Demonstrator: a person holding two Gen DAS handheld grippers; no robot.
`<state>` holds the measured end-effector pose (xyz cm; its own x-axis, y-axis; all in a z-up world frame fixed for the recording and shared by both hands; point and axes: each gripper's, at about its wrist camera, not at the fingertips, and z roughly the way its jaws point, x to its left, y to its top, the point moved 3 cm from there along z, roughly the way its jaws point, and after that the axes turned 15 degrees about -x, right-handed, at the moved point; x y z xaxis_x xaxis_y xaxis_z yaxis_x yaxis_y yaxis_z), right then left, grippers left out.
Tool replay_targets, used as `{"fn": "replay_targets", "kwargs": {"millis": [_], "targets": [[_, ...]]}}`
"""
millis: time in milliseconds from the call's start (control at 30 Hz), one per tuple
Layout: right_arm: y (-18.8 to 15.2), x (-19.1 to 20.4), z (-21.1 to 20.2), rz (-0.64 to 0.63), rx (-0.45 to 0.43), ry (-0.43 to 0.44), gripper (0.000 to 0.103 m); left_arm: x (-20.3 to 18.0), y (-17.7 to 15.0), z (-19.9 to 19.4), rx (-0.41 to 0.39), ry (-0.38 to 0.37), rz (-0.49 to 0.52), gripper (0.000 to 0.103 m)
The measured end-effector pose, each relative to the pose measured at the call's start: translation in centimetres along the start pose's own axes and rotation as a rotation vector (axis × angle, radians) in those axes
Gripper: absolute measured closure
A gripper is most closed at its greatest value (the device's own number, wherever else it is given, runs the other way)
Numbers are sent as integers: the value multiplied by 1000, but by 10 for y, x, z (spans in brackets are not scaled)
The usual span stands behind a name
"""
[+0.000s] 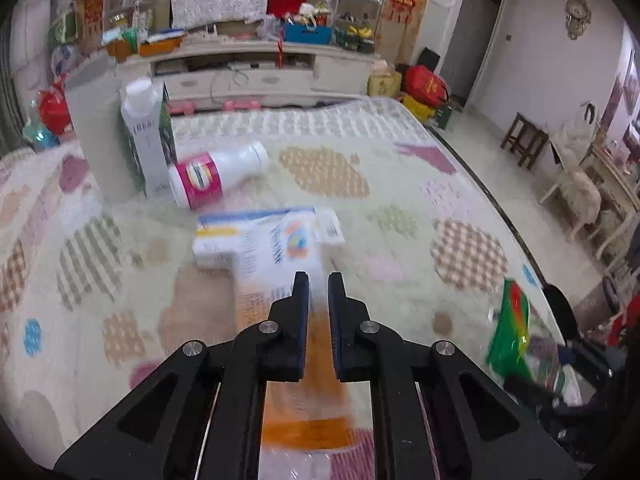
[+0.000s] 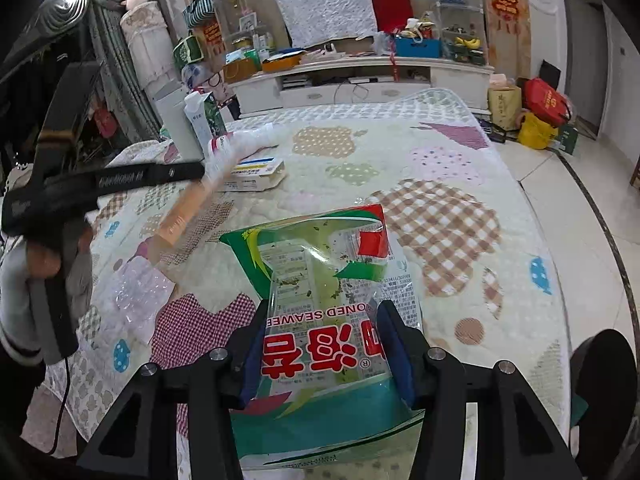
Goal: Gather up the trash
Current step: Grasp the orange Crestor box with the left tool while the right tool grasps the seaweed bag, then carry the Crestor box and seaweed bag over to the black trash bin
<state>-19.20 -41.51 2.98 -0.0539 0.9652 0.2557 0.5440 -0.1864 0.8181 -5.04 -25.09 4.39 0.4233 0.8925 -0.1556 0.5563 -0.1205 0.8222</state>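
A table covered w/ a patchwork-print quilted cloth under clear plastic is seen in both wrist views; its right edge curves along bare pale floor tiles, where room is widest; its far edge stops just short of a white TV cabinet crowded w/ boxes and bags. Red and yellow bags are piled on the floor past the far-right corner; a wooden stool is set well apart, by the right wall.

The left gripper is held low over the table; its fingers are drawn nearly together, pinching a thin clear wrapper w/ orange print, blurred, which runs between the pads and trails back beneath the jaws. In the right wrist view the same wrapper is seen stretched out ahead of and below that gripper, over the cloth.

The right gripper is set about half spread around a seaweed snack bag, green, red and clear, crumbs inside; whether the pads press on it cannot be told.

Ahead of the left gripper a flat white-and-blue carton lies on the cloth; beyond it a white bottle w/ pink label lies on its side, touching an upright milk carton at the far-left corner; a pale grey upright unit stands just behind it. The middle and right of the cloth are left bare.
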Motion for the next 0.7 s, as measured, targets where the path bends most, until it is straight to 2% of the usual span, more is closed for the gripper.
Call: {"fn": "replay_targets", "kwargs": {"millis": [67, 167, 200, 233, 300, 367, 467, 633, 700], "targets": [[-2, -3, -7, 0, 1, -8, 52, -2, -13, 0, 48, -19, -5, 96], [-6, -10, -16, 14, 6, -10, 52, -1, -24, -5, 66, -11, -18, 93], [-8, -12, -19, 21, 8, -8, 52, 0, -25, -6, 68, -11, -25, 82], [-9, -13, -21, 26, 7, -6, 52, 2, -26, -8, 67, -11, -37, 64], [-12, -14, -23, 34, 9, -1, 52, 6, -26, -15, 47, -13, -66, 45], [-15, -16, -23, 46, 10, 5, 52, 9, -23, -19, 19, 5, -79, 41], [-17, -15, -19, 54, 19, 13, 52, 16, -24, -15, 9, 73, -73, 34], [-20, -12, -14, 54, 27, 26, 52, 26, -37, 18, 111, 145, -95, 34], [-20, -10, -12, 48, 31, 26, 52, 23, -41, 27, 134, 142, -97, 34]]}}
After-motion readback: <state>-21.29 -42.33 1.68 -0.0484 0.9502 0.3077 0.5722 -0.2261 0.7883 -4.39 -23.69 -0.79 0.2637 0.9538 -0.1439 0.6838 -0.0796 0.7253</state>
